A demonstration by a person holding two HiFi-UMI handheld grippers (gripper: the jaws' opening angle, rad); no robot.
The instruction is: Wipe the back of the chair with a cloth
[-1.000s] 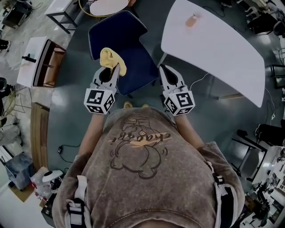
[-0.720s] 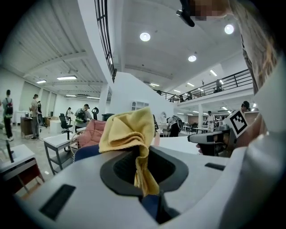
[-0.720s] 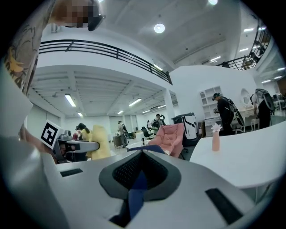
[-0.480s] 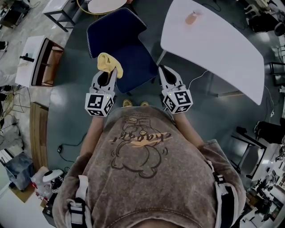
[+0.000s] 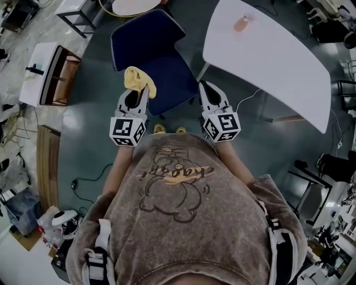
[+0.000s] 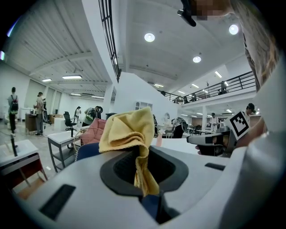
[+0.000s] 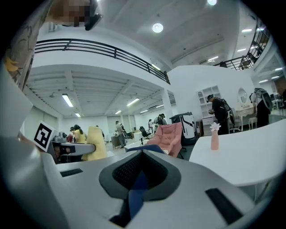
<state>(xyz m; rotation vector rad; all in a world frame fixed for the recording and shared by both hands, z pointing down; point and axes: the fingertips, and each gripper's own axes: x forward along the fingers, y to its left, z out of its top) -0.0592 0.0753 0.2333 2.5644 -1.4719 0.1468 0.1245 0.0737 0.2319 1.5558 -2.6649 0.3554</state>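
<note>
The dark blue chair (image 5: 158, 67) stands in front of me on the grey floor, its back (image 5: 146, 29) on the far side. My left gripper (image 5: 141, 92) hovers over the seat's left edge, shut on a crumpled yellow cloth (image 5: 139, 79). In the left gripper view the cloth (image 6: 128, 132) bunches above the closed jaws of the left gripper (image 6: 143, 162), and a strip of it hangs down between them. My right gripper (image 5: 203, 88) hangs by the seat's right edge, shut and holding nothing. In the right gripper view the right gripper (image 7: 142, 155) shows only blue chair fabric past its tips.
A white table (image 5: 278, 61) with a small pink vase (image 5: 241, 24) stands to the right of the chair. A white-topped wooden cabinet (image 5: 53, 75) is at the left, a round tabletop (image 5: 133, 6) lies beyond the chair. A pink chair (image 7: 167, 136) and several people are farther off.
Both grippers stay at about the same place over the chair seat. The left one shifted slightly with the cloth still held.
</note>
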